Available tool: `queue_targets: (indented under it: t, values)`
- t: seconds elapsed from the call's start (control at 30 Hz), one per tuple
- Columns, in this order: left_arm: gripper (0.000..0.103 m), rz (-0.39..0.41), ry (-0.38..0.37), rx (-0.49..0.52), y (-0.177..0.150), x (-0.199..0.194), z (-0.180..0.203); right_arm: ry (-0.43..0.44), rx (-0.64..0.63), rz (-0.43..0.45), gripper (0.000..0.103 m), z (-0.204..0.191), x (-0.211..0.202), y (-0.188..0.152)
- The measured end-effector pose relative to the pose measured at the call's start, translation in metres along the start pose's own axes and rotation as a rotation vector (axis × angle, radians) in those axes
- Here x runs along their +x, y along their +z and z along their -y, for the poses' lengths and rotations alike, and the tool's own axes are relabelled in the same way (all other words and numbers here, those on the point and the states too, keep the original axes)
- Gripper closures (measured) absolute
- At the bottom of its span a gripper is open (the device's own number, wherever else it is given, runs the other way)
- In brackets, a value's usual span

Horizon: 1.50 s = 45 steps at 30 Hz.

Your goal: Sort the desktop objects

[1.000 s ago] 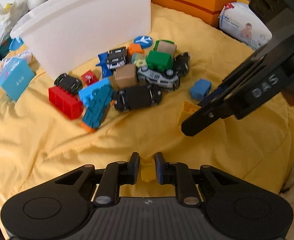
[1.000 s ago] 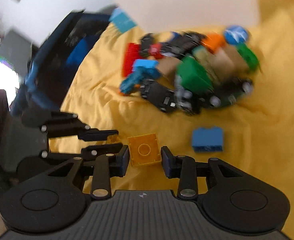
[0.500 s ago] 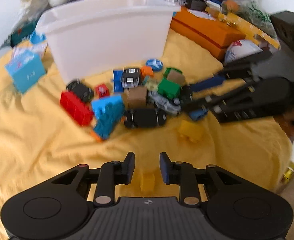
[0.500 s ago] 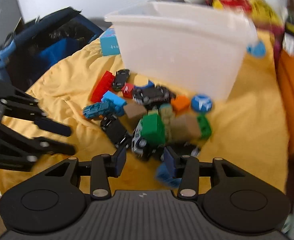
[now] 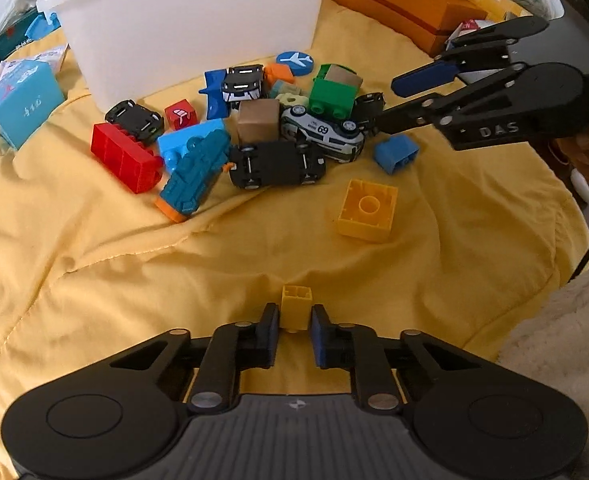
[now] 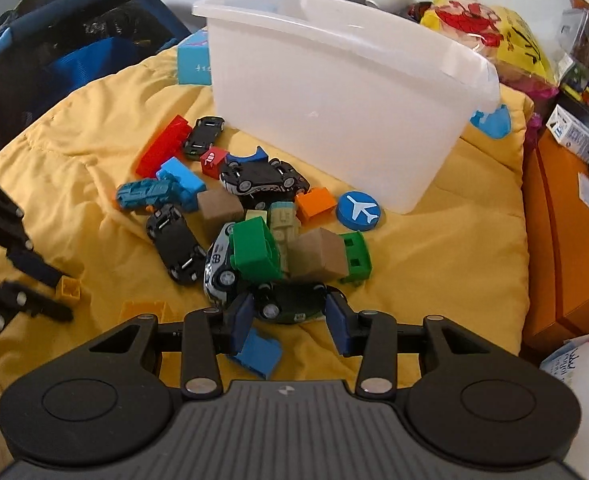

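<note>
A pile of toy cars and bricks lies on the yellow cloth (image 5: 94,272) before a white plastic bin (image 5: 190,20), also in the right wrist view (image 6: 334,92). My left gripper (image 5: 295,325) is open, its pads on either side of a small yellow brick (image 5: 295,306) with a gap on the right. A larger yellow brick (image 5: 368,210) lies beyond it. My right gripper (image 6: 288,322) is open around a dark toy car (image 6: 290,298), with a blue brick (image 6: 256,354) below it. It also shows in the left wrist view (image 5: 406,100).
A red brick (image 5: 124,156), teal toy car (image 5: 194,172), black cars (image 5: 276,164), green brick (image 6: 254,256) and blue airplane disc (image 6: 359,210) sit in the pile. An orange box (image 6: 562,240) stands right. A light blue carton (image 5: 18,100) lies left.
My left gripper opened and let go of the small yellow brick, which now rests between its pads. My right gripper left the larger yellow brick, swung to the pile and opened wider.
</note>
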<state>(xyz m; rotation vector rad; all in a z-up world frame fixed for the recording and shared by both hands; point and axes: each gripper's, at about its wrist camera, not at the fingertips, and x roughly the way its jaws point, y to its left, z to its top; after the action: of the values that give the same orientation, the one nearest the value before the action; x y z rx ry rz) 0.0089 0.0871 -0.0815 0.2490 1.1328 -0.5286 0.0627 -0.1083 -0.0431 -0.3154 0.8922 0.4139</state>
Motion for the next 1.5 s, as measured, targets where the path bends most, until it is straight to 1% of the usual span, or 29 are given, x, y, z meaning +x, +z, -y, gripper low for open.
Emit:
queue_targets:
  t: [0.1, 0.17, 0.23, 0.3, 0.37, 0.47, 0.5, 0.53, 0.57, 0.6, 0.67, 0.73, 0.83, 0.87, 0.9, 0.93, 0.97, 1.0, 1.03, 1.07, 1.1, 1.13, 1.17, 1.23, 1.33, 1.4, 1.43, 1.5]
  values:
    - [0.086, 0.010, 0.025, 0.014, 0.003, -0.001, 0.004, 0.003, 0.023, 0.012, 0.060, 0.002, -0.003, -0.002]
    - [0.086, 0.018, 0.046, 0.036, 0.005, -0.001, 0.011, 0.010, 0.002, 0.048, 0.060, -0.002, -0.010, -0.002]
    - [0.086, 0.021, 0.080, 0.064, 0.008, -0.002, 0.018, 0.006, -0.018, 0.064, 0.060, -0.008, -0.015, -0.001]
    - [0.086, 0.058, 0.101, 0.082, 0.009, -0.009, 0.024, 0.012, -0.010, 0.080, 0.059, -0.012, -0.020, -0.001]
    - [0.086, 0.105, 0.133, 0.083, 0.011, -0.015, 0.025, 0.036, -0.002, 0.100, 0.058, -0.015, -0.025, -0.003]
    - [0.086, 0.153, 0.197, 0.031, 0.017, -0.013, 0.019, 0.107, 0.012, 0.099, 0.058, -0.024, -0.025, -0.004]
    - [0.086, 0.156, 0.206, 0.005, 0.019, -0.013, 0.016, 0.133, 0.021, 0.100, 0.058, -0.028, -0.025, -0.005]
    - [0.086, 0.163, 0.210, -0.028, 0.020, -0.013, 0.012, 0.158, 0.020, 0.082, 0.058, -0.033, -0.022, -0.004]
    - [0.086, 0.170, 0.209, -0.057, 0.020, -0.015, 0.010, 0.174, 0.001, 0.071, 0.058, -0.040, -0.020, -0.004]
    - [0.086, 0.178, 0.205, -0.081, 0.019, -0.018, 0.008, 0.174, -0.034, 0.072, 0.058, -0.048, -0.018, -0.006]
    - [0.086, 0.190, 0.204, -0.103, 0.015, -0.025, 0.008, 0.135, -0.103, 0.055, 0.059, -0.065, -0.011, -0.009]
    - [0.086, 0.195, 0.218, -0.103, 0.010, -0.031, 0.009, 0.100, -0.117, 0.063, 0.060, -0.071, -0.010, -0.011]
    - [0.086, 0.201, 0.230, -0.117, 0.001, -0.035, 0.011, 0.095, -0.016, 0.093, 0.060, -0.060, -0.020, -0.010]
    - [0.086, 0.202, 0.232, -0.124, -0.001, -0.036, 0.011, 0.102, 0.047, 0.097, 0.060, -0.051, -0.022, -0.011]
    - [0.086, 0.203, 0.233, -0.130, -0.003, -0.038, 0.011, 0.119, 0.135, 0.080, 0.060, -0.041, -0.020, -0.012]
    - [0.085, 0.203, 0.232, -0.133, -0.004, -0.038, 0.011, 0.149, 0.232, 0.053, 0.061, -0.030, -0.015, -0.015]
    - [0.085, 0.203, 0.232, -0.133, -0.005, -0.037, 0.010, 0.202, 0.341, 0.012, 0.065, -0.019, -0.006, -0.019]
    - [0.085, 0.204, 0.232, -0.133, -0.006, -0.038, 0.011, 0.239, 0.404, -0.015, 0.066, -0.014, 0.001, -0.022]
    - [0.085, 0.206, 0.232, -0.132, -0.006, -0.039, 0.012, 0.276, 0.442, -0.031, 0.066, -0.011, 0.009, -0.025]
    - [0.085, 0.207, 0.232, -0.129, -0.007, -0.039, 0.013, 0.305, 0.448, -0.041, 0.066, -0.012, 0.013, -0.026]
    - [0.085, 0.208, 0.232, -0.125, -0.007, -0.040, 0.014, 0.334, 0.441, -0.041, 0.066, -0.016, 0.015, -0.025]
    - [0.085, 0.209, 0.233, -0.122, -0.007, -0.041, 0.015, 0.338, 0.414, -0.042, 0.067, -0.022, 0.015, -0.023]
    - [0.085, 0.209, 0.233, -0.120, -0.007, -0.041, 0.015, 0.324, 0.365, -0.032, 0.075, -0.031, 0.013, -0.021]
    - [0.086, 0.212, 0.231, -0.116, -0.006, -0.041, 0.015, 0.262, 0.241, -0.002, 0.077, -0.046, 0.003, -0.016]
    - [0.086, 0.219, 0.229, -0.104, -0.001, -0.041, 0.015, 0.108, 0.056, 0.085, 0.077, -0.057, -0.014, -0.008]
    - [0.085, 0.216, 0.229, -0.092, 0.003, -0.038, 0.017, 0.011, -0.074, 0.100, 0.077, -0.064, -0.012, -0.008]
    - [0.086, 0.209, 0.230, -0.085, 0.003, -0.036, 0.017, -0.015, -0.133, 0.096, 0.077, -0.068, -0.009, -0.010]
    - [0.085, 0.186, 0.223, -0.075, 0.001, -0.032, 0.017, -0.052, -0.307, 0.085, 0.077, -0.085, -0.001, -0.020]
